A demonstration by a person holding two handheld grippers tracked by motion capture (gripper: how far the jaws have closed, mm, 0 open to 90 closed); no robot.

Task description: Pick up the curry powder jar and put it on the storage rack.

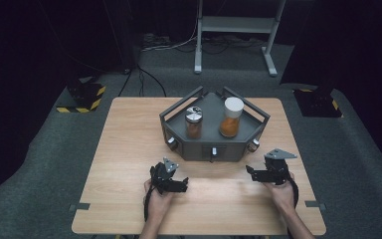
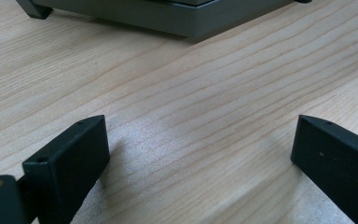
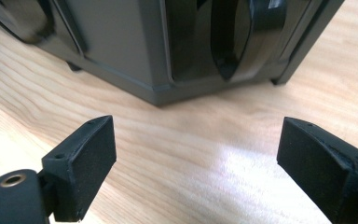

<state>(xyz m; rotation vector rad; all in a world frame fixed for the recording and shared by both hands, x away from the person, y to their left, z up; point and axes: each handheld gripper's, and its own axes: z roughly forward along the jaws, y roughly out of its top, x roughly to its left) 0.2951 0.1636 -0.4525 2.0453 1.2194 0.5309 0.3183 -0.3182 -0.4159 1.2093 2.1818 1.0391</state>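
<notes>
Table (image 1: 129, 164) first: light wood-grain top, and it carries everything. Toward the far middle sits a dark grey angular metal rack (image 1: 199, 144) with a rail round it. Inside it stand two clear jars of orange powder side by side, apart: the taller white-capped jar (image 1: 231, 118) on the right, the shorter silver-lidded jar (image 1: 194, 122) on the left. Both hands rest near the front edge. Left gripper (image 1: 171, 185) and right gripper (image 1: 258, 174) each have jaws spread wide with nothing between them, just bare wood, both short of the rack.
</notes>
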